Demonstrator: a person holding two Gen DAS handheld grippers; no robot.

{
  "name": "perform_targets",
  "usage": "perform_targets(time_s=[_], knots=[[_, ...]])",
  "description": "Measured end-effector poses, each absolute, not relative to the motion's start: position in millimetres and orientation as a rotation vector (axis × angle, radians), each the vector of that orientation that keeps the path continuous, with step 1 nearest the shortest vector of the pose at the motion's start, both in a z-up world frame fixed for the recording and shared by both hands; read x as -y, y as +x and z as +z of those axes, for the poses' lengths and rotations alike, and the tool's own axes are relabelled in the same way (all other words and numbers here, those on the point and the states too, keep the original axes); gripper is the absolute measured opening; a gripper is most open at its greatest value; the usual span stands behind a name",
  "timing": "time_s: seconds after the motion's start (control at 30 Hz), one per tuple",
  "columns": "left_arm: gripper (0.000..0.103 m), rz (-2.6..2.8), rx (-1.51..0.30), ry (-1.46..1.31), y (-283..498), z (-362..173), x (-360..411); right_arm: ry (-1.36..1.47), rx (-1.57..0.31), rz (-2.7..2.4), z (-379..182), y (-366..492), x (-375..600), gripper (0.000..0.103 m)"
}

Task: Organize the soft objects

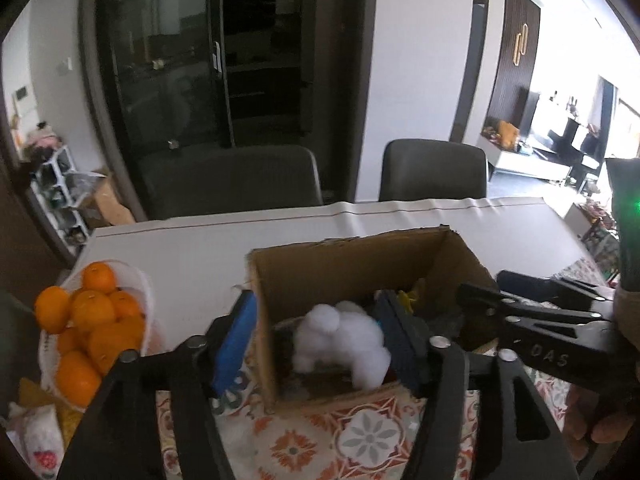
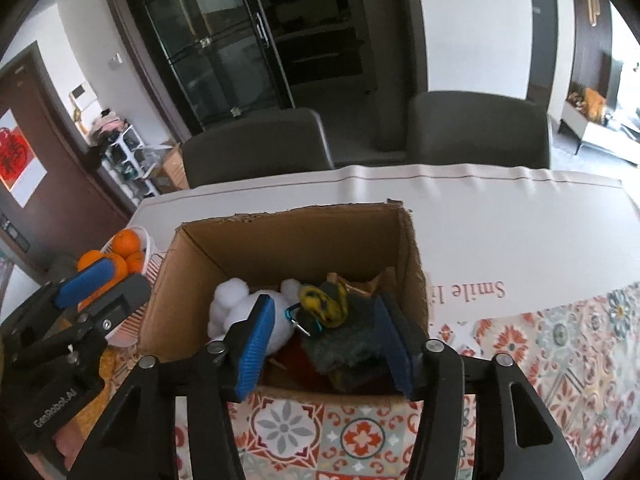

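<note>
Cardboard box stood on the bench, holding a white plush toy and a yellow-grey toy. Left gripper and right gripper hung over it, jaws apart, gripping nothing.

Both black grippers, left gripper and right gripper, carry ribbed blue pads and silver screws.

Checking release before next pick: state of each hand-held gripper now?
Left hand-held gripper: open, holding nothing; white plush toy lies loose in the cardboard box.
Right hand-held gripper: open, holding nothing; grey-and-yellow plush toy lies in the box.
</note>
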State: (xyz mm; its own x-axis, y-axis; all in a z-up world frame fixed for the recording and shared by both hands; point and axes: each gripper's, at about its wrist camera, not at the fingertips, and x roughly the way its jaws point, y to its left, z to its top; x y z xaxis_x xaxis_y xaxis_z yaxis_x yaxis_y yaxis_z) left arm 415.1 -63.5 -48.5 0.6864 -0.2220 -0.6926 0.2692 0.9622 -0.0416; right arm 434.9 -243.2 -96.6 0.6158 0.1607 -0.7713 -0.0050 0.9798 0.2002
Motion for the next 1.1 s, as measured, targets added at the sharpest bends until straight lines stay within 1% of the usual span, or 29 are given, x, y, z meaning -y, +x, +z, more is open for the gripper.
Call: perform_targets(time_s=[0.07,0.13,0.2,0.27,0.33,0.47,0.5,0.6,0.7,1.1], knots=[[0.065,-0.252,-0.751,0.073,405,-46,57,0.176,-0.879,0.074,-88,422,240,0.059],[0.07,-0.232,-0.734,0.081,392,-43,52,0.17,-0.855,0.06,-81,410,239,0.06],[0.078,-0.208,-0.719,0.09,379,-37,46,0.17,-0.825,0.042,-72,393,236,0.064],[0.083,-0.194,-0.699,0.096,364,-31,41,0.177,-0.796,0.031,-62,375,234,0.067],[0.085,-0.194,-0.678,0.097,350,-24,35,0.178,-0.771,0.025,-55,357,230,0.07],[0.096,-0.18,-0.63,0.107,319,-10,23,0.162,-0.713,-0.027,-38,318,219,0.081],[0.097,-0.173,-0.614,0.113,313,-8,21,0.155,-0.698,-0.045,-34,308,217,0.085],[0.102,-0.161,-0.568,0.129,291,1,16,0.149,-0.66,-0.081,-24,282,213,0.091],[0.103,-0.155,-0.538,0.13,270,8,12,0.141,-0.628,-0.117,-16,256,211,0.093],[0.103,-0.143,-0.476,0.13,189,22,5,0.139,-0.561,-0.111,-1,171,205,0.093]])
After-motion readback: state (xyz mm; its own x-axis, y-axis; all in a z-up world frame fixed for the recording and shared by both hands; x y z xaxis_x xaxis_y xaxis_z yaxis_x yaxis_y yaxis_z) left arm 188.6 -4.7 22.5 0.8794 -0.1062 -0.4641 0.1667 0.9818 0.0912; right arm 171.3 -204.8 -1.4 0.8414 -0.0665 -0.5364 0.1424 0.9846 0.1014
